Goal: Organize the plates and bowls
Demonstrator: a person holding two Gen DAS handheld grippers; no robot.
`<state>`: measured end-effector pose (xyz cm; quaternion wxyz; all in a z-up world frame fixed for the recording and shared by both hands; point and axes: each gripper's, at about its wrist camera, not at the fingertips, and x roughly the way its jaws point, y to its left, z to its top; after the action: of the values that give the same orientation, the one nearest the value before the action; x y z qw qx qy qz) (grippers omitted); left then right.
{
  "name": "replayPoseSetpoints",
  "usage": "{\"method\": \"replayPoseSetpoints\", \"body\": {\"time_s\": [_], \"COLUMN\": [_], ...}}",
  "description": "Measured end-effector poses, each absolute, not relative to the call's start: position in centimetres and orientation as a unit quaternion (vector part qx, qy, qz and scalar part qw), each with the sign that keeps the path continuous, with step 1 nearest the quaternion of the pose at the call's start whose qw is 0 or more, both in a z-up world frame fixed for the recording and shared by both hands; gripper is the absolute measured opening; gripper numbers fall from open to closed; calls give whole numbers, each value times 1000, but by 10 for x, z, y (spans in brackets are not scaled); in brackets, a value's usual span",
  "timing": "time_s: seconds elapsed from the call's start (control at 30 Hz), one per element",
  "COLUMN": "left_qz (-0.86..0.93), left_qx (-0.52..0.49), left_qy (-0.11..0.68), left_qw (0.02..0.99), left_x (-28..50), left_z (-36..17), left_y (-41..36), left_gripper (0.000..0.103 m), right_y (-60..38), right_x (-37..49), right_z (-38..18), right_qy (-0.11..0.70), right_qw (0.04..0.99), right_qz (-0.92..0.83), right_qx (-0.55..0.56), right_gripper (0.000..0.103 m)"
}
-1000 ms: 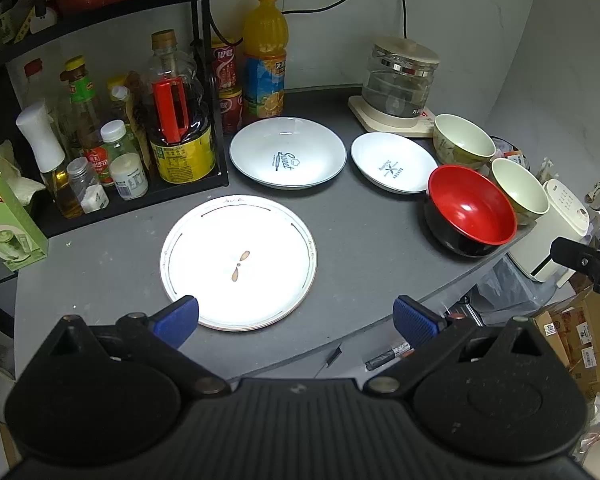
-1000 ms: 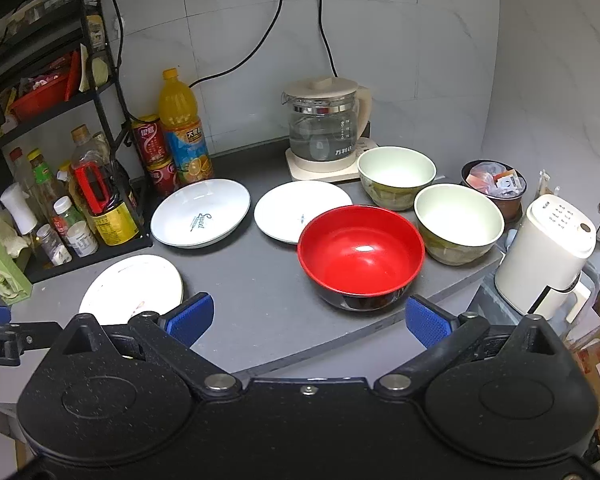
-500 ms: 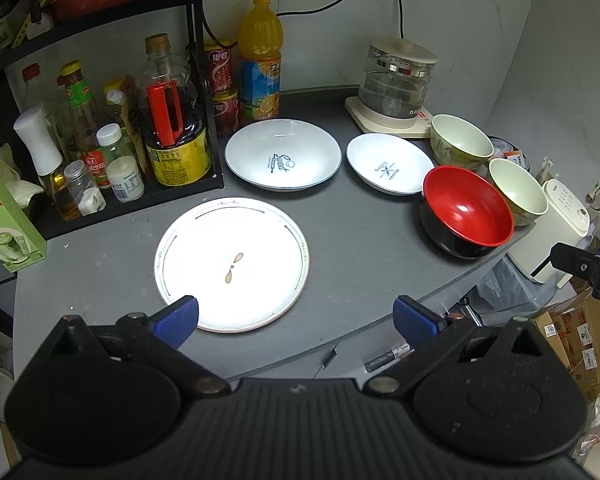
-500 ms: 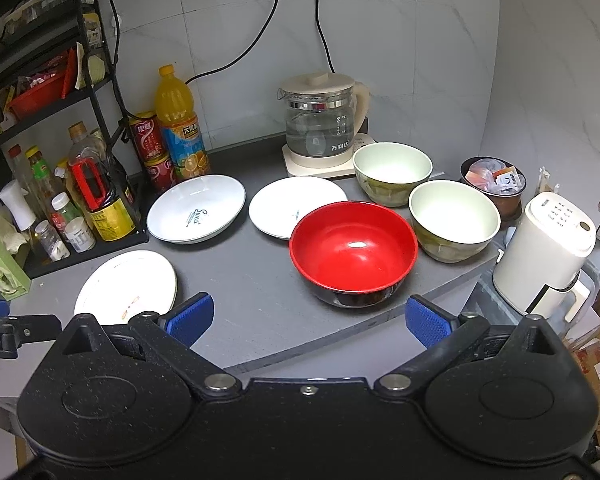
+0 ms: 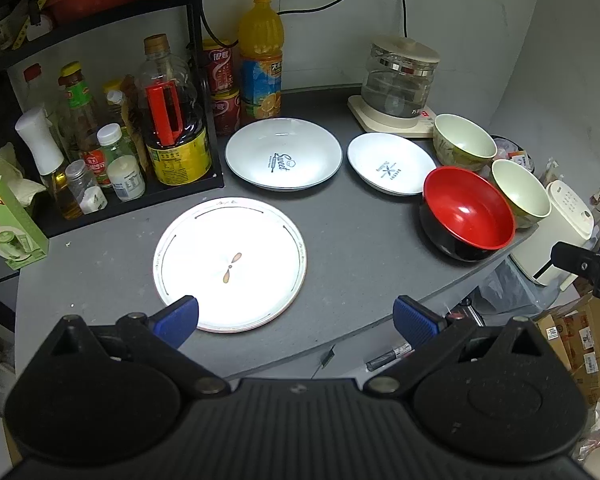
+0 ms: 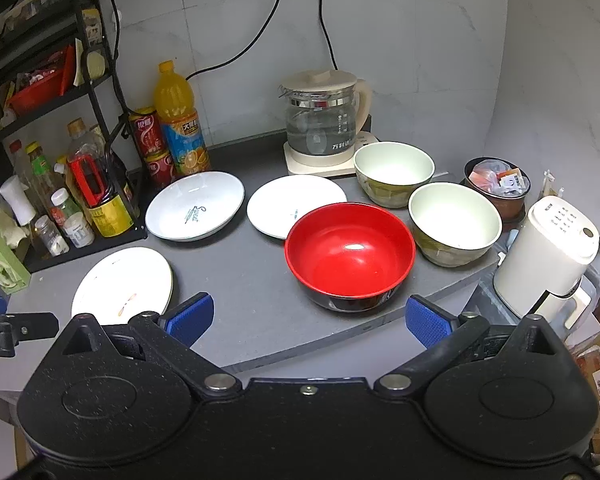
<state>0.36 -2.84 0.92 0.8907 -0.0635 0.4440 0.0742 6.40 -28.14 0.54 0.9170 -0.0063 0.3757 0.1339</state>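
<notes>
On the grey counter (image 5: 360,240) lie a flat white plate (image 5: 230,264) (image 6: 122,282), a deep white plate marked "Sweet" (image 5: 283,154) (image 6: 195,205) and a smaller white plate (image 5: 390,164) (image 6: 292,205). A red bowl with a black outside (image 5: 468,213) (image 6: 350,250) stands near the front edge, with two cream bowls (image 6: 454,218) (image 6: 394,168) behind it. My left gripper (image 5: 296,320) hangs open over the flat plate's near rim, empty. My right gripper (image 6: 308,318) is open just in front of the red bowl, holding nothing.
A black rack (image 5: 100,128) of bottles and jars fills the left. An orange juice bottle (image 5: 260,68), red cans (image 5: 218,80) and a glass kettle (image 6: 324,118) line the back wall. A white appliance (image 6: 548,260) and a small filled container (image 6: 498,188) stand at the right edge.
Both grippers have drifted slightly; the dishes sit a little further left in both views. Nothing was grasped or moved on the counter.
</notes>
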Motion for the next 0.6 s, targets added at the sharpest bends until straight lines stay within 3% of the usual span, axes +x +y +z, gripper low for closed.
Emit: {"method": "replayPoseSetpoints", "body": {"time_s": [0.6], "left_qz": [96], "left_qx": [-63], "left_qy": [447], "left_qw": [887], "left_x": [19], "left_z": [14], "left_y": [-36], "left_gripper": [102], "right_y": [-282], "right_x": [83], "right_z": [8], "right_qy": [382], "right_qw": [911], "right_qz": [157], "right_qx": [-11], "right_gripper": [103]}}
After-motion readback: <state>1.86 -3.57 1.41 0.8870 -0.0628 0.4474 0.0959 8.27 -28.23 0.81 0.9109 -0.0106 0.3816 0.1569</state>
